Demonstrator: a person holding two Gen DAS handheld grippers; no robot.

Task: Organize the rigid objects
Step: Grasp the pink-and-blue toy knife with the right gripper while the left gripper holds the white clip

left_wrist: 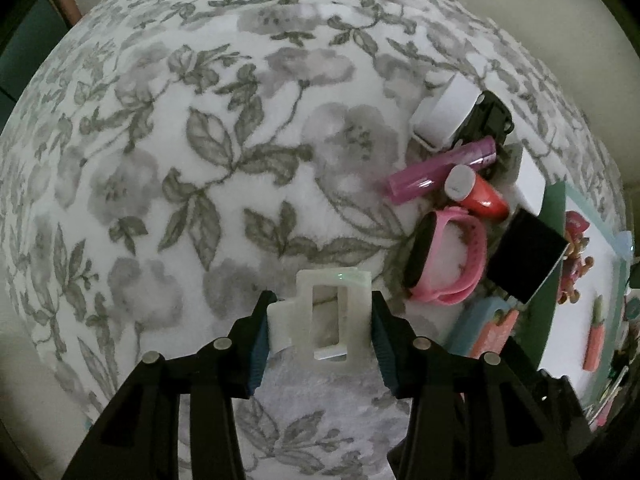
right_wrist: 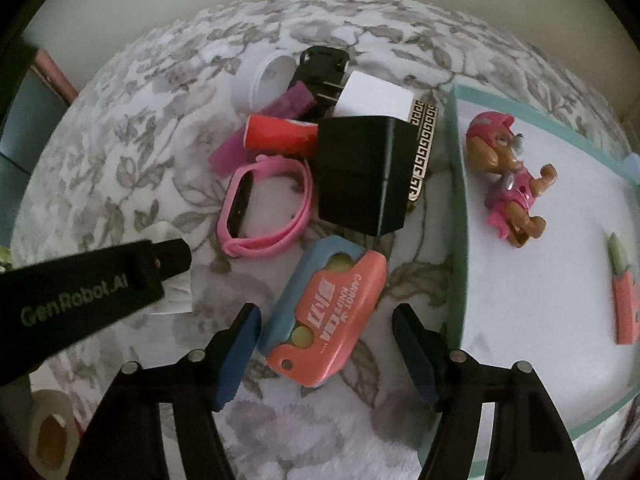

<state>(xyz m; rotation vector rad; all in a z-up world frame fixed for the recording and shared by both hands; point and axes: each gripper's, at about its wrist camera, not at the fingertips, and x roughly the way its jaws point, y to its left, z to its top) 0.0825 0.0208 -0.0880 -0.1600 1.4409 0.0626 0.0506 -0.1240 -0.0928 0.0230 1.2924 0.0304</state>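
My left gripper (left_wrist: 320, 316) is shut on a white plastic clip (left_wrist: 320, 312), held above the floral blanket (left_wrist: 200, 160). It shows as a black arm in the right wrist view (right_wrist: 92, 284). My right gripper (right_wrist: 326, 320) is open around a pink and blue carrot-knife toy (right_wrist: 326, 312) lying on the blanket, not touching it. Beyond lies a pile: pink wristband (right_wrist: 266, 208), black box (right_wrist: 360, 172), red tube (right_wrist: 280, 134), purple tube (left_wrist: 440, 168), white box (right_wrist: 374, 100), black plug (right_wrist: 320, 68).
A teal-rimmed tray (right_wrist: 460, 200) with a white floor stands at the right, holding a pink pup figure (right_wrist: 508, 176) and a small pink carrot knife (right_wrist: 624, 300). A tape roll (right_wrist: 48, 436) lies at the lower left. A white round container (right_wrist: 260, 76) sits behind the pile.
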